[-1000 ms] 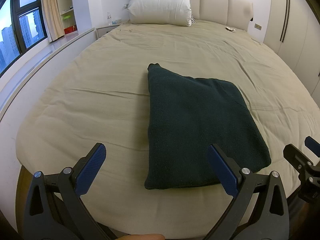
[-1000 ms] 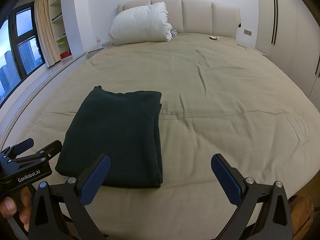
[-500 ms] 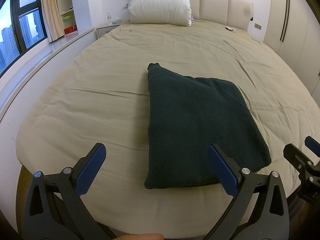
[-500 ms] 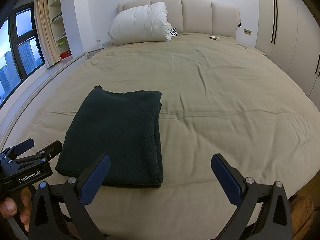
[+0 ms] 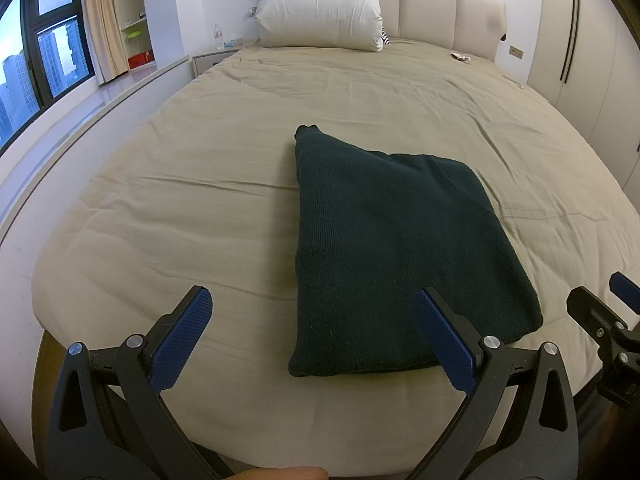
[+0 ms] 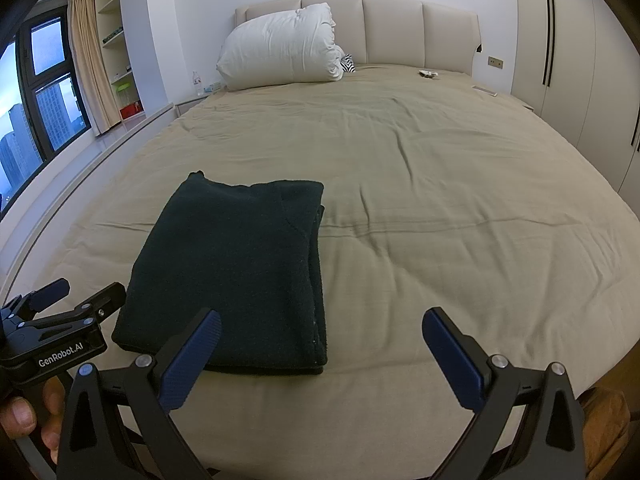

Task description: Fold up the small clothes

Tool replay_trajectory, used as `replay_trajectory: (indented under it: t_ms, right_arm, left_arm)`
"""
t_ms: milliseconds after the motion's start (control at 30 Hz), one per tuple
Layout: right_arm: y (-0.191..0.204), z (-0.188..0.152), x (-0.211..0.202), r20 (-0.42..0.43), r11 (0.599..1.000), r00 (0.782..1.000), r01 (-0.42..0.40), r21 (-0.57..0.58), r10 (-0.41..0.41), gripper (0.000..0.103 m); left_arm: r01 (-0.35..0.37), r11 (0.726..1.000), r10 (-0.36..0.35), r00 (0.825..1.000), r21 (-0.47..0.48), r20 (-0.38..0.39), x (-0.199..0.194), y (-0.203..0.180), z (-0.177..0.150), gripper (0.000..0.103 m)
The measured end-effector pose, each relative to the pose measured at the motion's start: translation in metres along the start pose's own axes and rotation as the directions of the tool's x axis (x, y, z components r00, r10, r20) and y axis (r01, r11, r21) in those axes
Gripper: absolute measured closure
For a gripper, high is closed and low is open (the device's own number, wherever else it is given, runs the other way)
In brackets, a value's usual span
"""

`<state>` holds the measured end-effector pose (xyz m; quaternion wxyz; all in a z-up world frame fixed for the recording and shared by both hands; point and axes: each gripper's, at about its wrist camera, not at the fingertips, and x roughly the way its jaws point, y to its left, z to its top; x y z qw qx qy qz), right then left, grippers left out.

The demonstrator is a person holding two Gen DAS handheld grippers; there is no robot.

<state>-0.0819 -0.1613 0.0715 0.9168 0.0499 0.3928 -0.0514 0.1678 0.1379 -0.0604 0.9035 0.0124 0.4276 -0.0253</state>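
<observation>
A dark green knit garment [image 5: 392, 240] lies folded into a flat rectangle on the beige bed [image 5: 180, 184], near the front edge. It also shows in the right wrist view [image 6: 236, 264], left of centre. My left gripper [image 5: 316, 320] is open and empty, held just short of the garment's near edge. My right gripper [image 6: 320, 336] is open and empty, held near the garment's near right corner. Each gripper shows at the side of the other's view.
A white pillow [image 5: 320, 8] leans on the padded headboard [image 5: 440, 12] at the far end. A small item [image 6: 428, 74] lies on the bed's far right. A window ledge [image 5: 80, 104] runs along the left, wardrobes [image 6: 580, 60] along the right.
</observation>
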Motion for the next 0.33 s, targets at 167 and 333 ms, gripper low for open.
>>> replay_trajectory:
  t_ms: [167,333]
  right_arm:
    - [0.0003,-0.0008,-0.0006,-0.002,1.0,1.0,-0.003,0.004,0.003,0.0]
    - [0.0015,-0.0027,-0.0012,-0.004,1.0,1.0,-0.006,0.008,0.006,0.0]
  left_arm:
    - [0.0,1.0,0.0,1.0,-0.002,-0.001,0.0008,0.0003,-0.0002,0.0]
    - [-0.005,1.0,0.004,1.0,0.001,0.008,0.0003,-0.0001,-0.0019,0.0]
